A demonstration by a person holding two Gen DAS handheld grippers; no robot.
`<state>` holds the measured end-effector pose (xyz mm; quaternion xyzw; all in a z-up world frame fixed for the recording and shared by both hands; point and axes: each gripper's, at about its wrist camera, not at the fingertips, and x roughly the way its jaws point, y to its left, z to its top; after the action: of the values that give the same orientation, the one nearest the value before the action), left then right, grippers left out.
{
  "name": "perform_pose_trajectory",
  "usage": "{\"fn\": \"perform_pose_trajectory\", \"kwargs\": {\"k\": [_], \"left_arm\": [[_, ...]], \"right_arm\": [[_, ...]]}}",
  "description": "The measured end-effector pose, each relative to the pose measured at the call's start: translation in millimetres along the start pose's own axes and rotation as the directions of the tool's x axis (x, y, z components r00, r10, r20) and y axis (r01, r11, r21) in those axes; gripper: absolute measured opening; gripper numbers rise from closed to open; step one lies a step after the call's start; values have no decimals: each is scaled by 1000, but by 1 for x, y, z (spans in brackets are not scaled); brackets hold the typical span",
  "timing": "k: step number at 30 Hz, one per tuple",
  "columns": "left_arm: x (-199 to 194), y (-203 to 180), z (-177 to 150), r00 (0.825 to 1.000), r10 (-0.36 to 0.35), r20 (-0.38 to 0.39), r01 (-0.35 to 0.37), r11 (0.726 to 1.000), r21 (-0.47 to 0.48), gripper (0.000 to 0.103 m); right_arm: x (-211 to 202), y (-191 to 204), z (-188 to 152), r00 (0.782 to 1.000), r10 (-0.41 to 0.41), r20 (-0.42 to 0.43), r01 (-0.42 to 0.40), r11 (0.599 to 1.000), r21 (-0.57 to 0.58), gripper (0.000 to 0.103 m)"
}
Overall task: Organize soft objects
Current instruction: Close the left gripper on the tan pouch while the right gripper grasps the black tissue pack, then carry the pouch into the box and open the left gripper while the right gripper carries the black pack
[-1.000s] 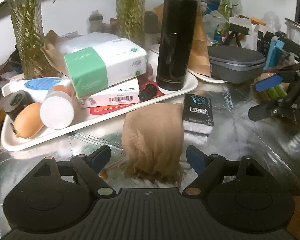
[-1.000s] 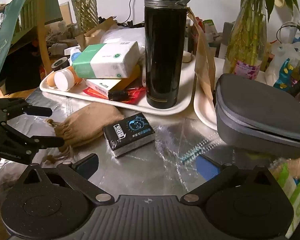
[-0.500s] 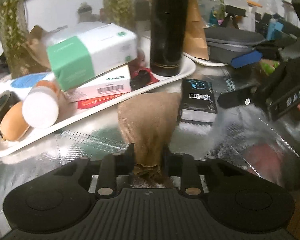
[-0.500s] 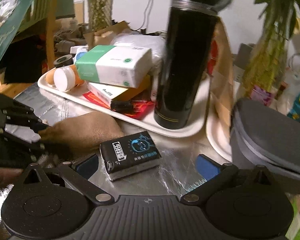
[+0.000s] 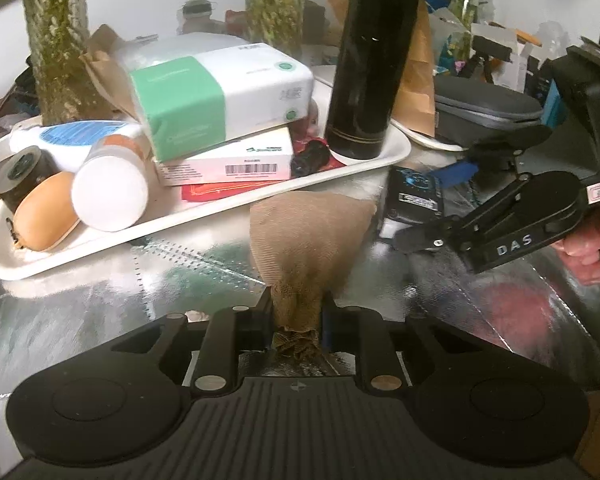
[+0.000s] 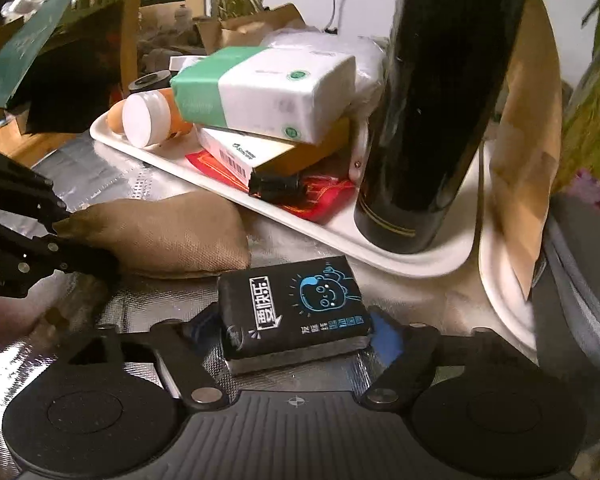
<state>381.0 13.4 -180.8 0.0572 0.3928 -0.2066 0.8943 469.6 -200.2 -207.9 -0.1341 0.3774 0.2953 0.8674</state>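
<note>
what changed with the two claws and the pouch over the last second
The left claw went from wide open around the brown pouch to shut on its gathered neck. The right claw came down and forward to straddle the black tissue pack; its jaws are closing with the pack between them, and contact is unclear. The tray, flask and boxes stayed put.

A white tray [image 5: 100,240] fills the left and middle, holding a green-and-white tissue pack [image 5: 220,92], a barcoded box [image 5: 228,160], a white-capped bottle [image 5: 110,188] and a tall black flask [image 5: 372,60]. A grey case [image 5: 488,108] sits at right.
</note>
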Motion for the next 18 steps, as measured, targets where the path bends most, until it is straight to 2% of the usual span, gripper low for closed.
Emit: {"fn": "perform_pose_trajectory", "kwargs": {"k": [6,12,18], "left_arm": [[-11,1,-1,1000,26,5,-27,1000,1,21],[-34,2,-2,997,80,17,-80,997,7,21],[-58,-4,1,994,103,25,-103,995,3,21]], "right_arm": [[-17,-1,2,1000,2,-13,-2,1000,7,75],[-50,1,6,1000,14,-17,-14,1000,20,75],[-87,8,5,999,40,-11,-39,999,37,75]]}}
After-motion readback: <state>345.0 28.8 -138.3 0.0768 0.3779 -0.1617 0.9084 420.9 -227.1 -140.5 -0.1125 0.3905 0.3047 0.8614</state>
